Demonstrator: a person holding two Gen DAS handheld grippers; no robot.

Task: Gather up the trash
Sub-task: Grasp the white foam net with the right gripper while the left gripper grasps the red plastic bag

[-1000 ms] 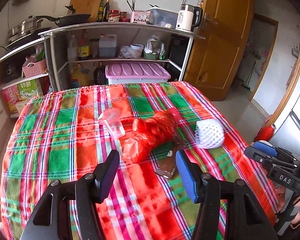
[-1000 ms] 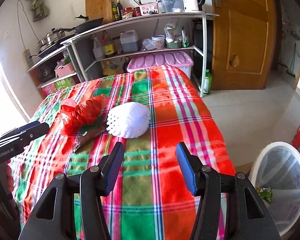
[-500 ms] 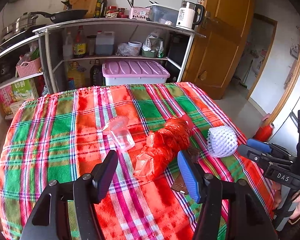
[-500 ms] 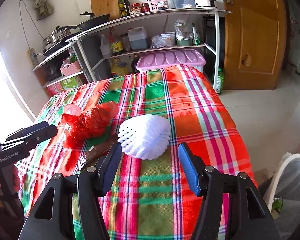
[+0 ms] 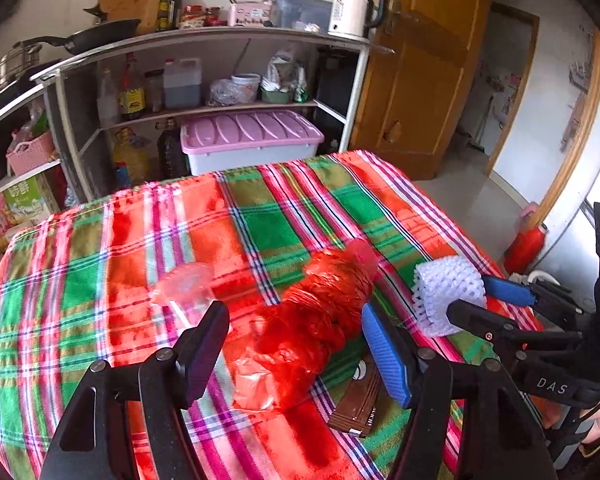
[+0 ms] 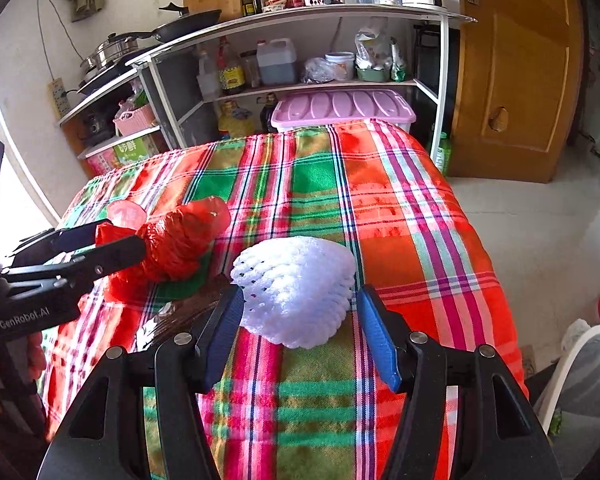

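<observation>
Right gripper (image 6: 300, 332) jaws spread, straddling white foam net (image 6: 296, 290) near table's right edge. Foam light, springy, crushable: pinch across middle, gently. Left gripper (image 5: 294, 354) also agape around red plastic bag (image 5: 308, 320) (limp, slippery; grab bunched part). Checked tablecloth (image 6: 380, 200) soft, may snag. Bin (image 6: 580, 380) on floor, right.

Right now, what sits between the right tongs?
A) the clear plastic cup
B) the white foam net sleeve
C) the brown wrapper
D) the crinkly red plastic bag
B: in the right wrist view the white foam net sleeve lies on the plaid tablecloth between the open right tongs, while the crinkly red plastic bag lies off to its left.
</observation>
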